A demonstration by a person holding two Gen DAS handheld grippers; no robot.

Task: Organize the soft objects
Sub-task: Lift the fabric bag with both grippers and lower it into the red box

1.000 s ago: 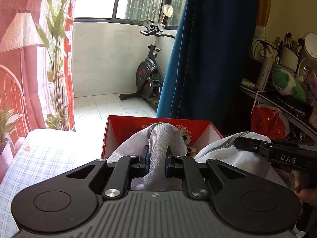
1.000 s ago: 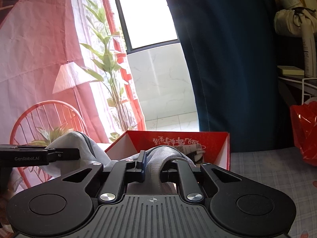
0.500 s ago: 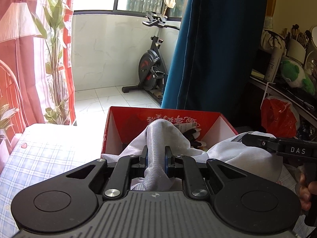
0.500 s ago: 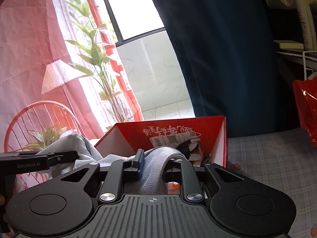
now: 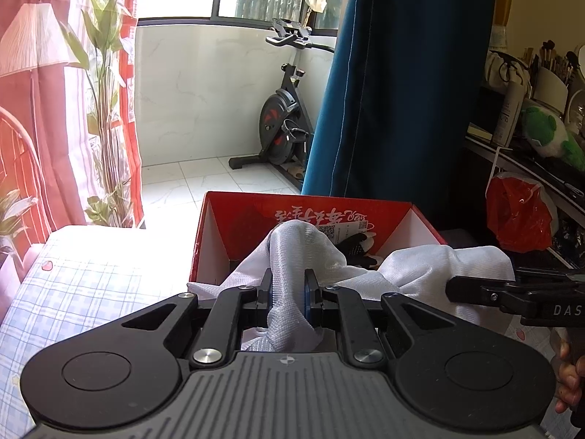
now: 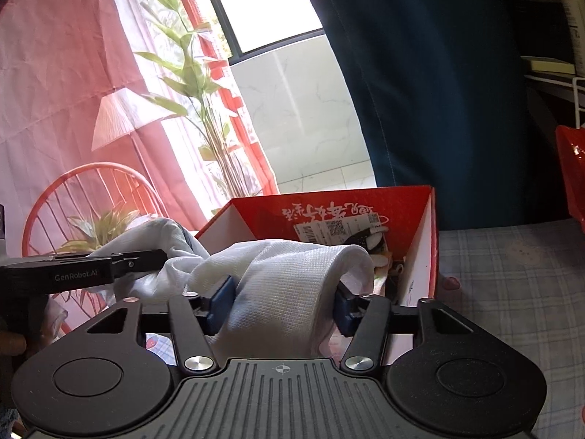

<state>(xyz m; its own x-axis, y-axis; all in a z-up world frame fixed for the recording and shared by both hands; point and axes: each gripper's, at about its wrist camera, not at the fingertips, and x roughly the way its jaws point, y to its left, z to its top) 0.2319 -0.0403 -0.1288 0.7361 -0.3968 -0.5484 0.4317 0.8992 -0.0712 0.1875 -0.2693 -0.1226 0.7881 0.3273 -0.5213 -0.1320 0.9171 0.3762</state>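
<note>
Stretching sideways over red box, white mesh cloth, left hand-held gripper clamping it, right hand-held gripper opening around it

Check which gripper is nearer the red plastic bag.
Right. The right gripper sits on the red plastic bag side of the white cloth; the left gripper is farther away.

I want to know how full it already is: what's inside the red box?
Inside the red box, a black-and-white item lies against the far wall near a printed label. The white mesh cloth drapes over the near rim, hiding the floor below.
</note>
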